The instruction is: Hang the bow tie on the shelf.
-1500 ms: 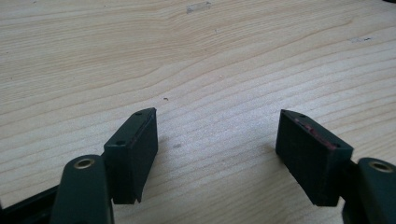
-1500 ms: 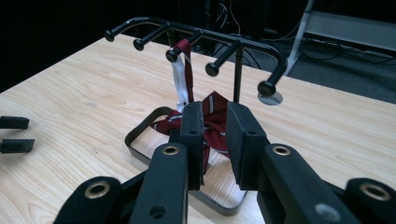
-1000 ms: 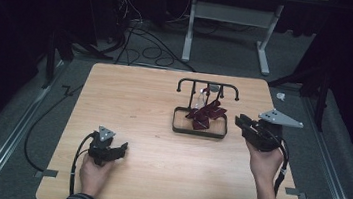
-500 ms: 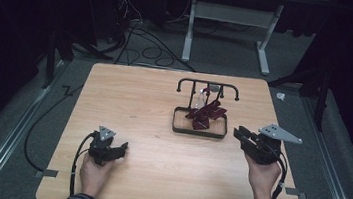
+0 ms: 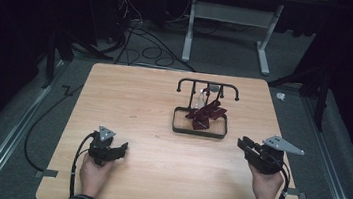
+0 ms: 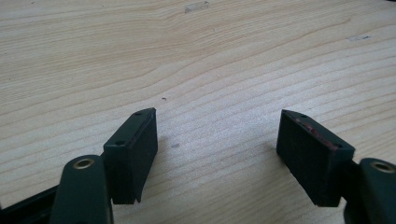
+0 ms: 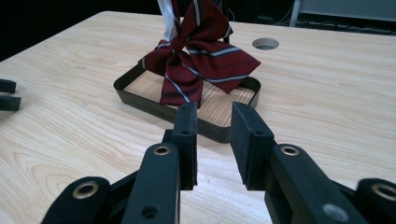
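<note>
Striped maroon bow tie [image 7: 198, 56] hangs from its rack into the black tray [image 7: 140, 100] on the bench [image 5: 138, 105], right claw [image 7: 212, 140] slightly parted and empty, left claw [image 6: 217, 154] open, apparently approaching, so next it needs widening.

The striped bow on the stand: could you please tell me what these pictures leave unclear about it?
- How the striped bow hangs: in the right gripper view the top edge cuts off its upper part and the white piece above it.
- The black stand's hooks: too small in the high view.
- The tray floor under the bow: hidden by the bow in the right gripper view.
</note>
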